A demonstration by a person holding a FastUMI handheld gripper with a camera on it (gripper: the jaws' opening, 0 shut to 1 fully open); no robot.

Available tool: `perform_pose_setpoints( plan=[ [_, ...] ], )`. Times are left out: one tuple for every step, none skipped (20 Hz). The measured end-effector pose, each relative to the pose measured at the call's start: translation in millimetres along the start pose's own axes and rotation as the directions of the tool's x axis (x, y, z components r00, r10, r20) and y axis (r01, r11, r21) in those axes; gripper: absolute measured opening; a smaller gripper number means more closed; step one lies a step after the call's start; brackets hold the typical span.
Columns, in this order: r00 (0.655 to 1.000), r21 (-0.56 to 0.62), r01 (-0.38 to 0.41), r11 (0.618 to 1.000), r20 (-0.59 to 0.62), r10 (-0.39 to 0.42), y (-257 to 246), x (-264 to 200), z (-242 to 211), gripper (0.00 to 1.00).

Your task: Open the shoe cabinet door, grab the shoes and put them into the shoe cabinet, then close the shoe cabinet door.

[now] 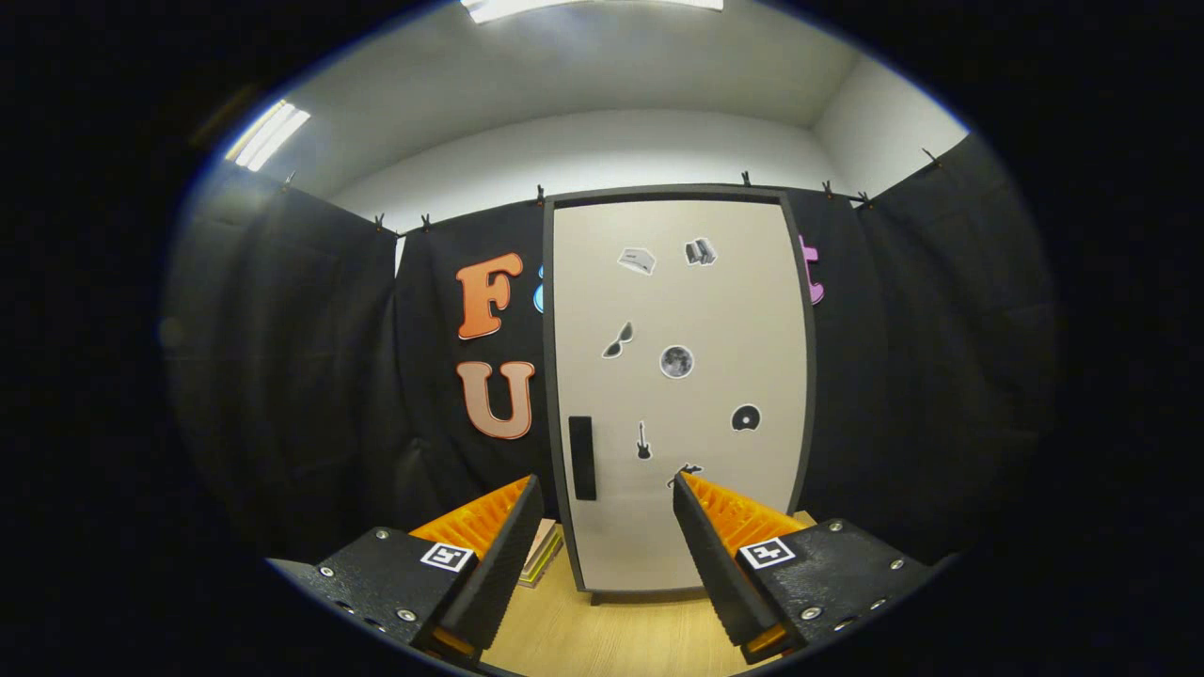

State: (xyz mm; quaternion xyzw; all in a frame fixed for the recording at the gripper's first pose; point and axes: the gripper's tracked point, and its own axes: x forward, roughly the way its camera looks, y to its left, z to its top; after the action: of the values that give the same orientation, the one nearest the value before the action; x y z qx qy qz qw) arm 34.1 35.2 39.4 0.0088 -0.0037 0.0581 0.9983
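Observation:
A tall shoe cabinet with a dark frame stands on the wooden surface, straight ahead of my fingers. Its pale door is shut and carries several small stickers. A black vertical handle sits low on the door's left side, just beyond and slightly right of my left fingertip. My gripper is open, with nothing between its fingers, and it stands apart from the door.
The cabinet rests on a light wooden floor. A flat stack of thin things lies at the cabinet's lower left, partly hidden behind my left finger. Black cloth walls close in on both sides and behind.

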Motion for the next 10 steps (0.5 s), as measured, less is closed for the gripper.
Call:
perform_pose_setpoints(
  plan=[
    [1.000,0.001,0.018,1.000,0.002,-0.018,-5.5,-11.8,1.6,0.88],
    [0.999,0.008,0.035,0.999,0.002,-0.035,-9.5,-22.5,2.6,0.88],
    [0.999,0.012,0.044,0.999,0.004,-0.044,-11.6,-32.3,3.4,0.88],
    [0.998,0.015,0.056,0.998,0.010,-0.056,-15.0,-41.2,5.6,0.88],
    [0.998,0.018,0.063,0.998,0.024,-0.063,-17.5,-48.7,9.7,0.88],
    [0.998,0.020,0.064,0.998,0.025,-0.065,-14.6,-41.5,22.0,0.88],
    [0.997,0.020,0.071,0.997,0.022,-0.072,-16.2,-46.0,19.7,0.88],
    [0.997,0.019,0.080,0.997,0.020,-0.080,-18.9,-49.7,18.7,0.88],
    [0.996,0.020,0.087,0.996,0.015,-0.087,-20.2,-53.8,17.7,0.88],
    [0.996,0.021,0.090,0.996,0.013,-0.091,-20.4,-58.5,16.9,0.88]
  ],
)
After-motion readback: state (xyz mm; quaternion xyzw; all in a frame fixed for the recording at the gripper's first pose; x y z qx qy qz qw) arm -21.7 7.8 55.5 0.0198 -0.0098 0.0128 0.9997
